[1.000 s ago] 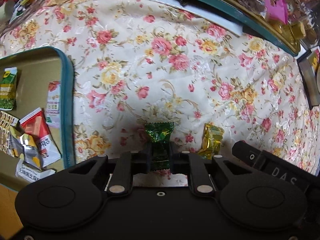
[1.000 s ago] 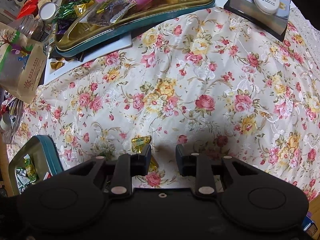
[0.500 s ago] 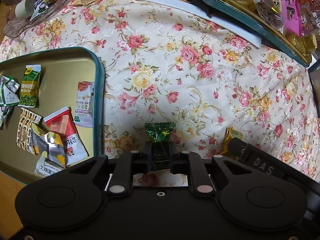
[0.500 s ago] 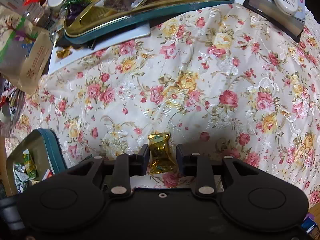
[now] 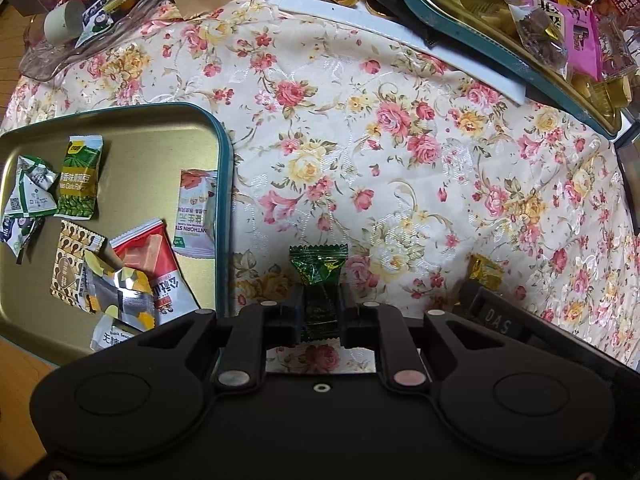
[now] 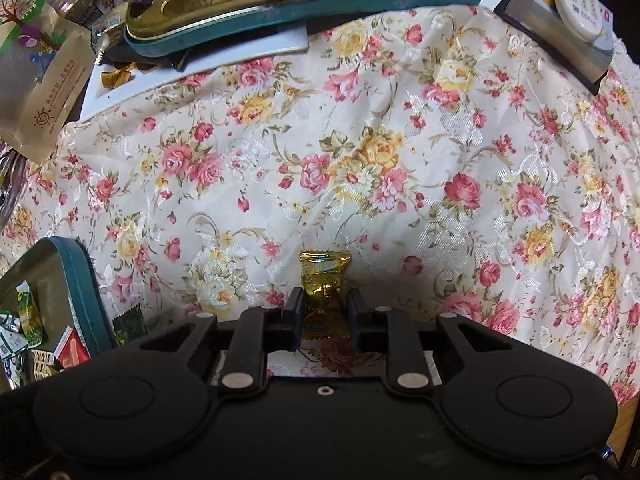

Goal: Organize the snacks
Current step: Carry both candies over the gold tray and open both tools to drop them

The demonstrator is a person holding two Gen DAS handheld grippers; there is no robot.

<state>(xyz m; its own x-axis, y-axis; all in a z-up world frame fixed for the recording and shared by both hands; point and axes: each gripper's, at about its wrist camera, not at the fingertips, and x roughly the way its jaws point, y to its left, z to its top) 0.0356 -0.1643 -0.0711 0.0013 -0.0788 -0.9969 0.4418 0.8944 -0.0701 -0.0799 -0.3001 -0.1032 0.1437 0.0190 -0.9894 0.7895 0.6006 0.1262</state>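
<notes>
My left gripper (image 5: 320,312) is shut on a green foil candy (image 5: 319,266) and holds it above the floral cloth, just right of the gold tray with a teal rim (image 5: 224,184). The tray holds several snack packets (image 5: 148,264). My right gripper (image 6: 324,316) has its jaws around a gold foil candy (image 6: 325,276); a small gap shows on each side of it. The gold candy (image 5: 486,270) and the right gripper's finger (image 5: 492,314) show at lower right in the left wrist view. The tray (image 6: 86,280) and the green candy (image 6: 128,324) show at lower left in the right wrist view.
A second teal and gold tin (image 6: 304,4) piled with snacks sits at the far edge on a white board (image 5: 400,28). A brown paper bag (image 6: 38,80) lies far left. A remote on a book (image 6: 576,12) lies far right. A glass dish (image 5: 60,56) lies beyond the tray.
The left gripper has lifted and swung left with the green candy, bringing more of the tray into view. The right gripper has moved over the gold candy and narrowed around it.
</notes>
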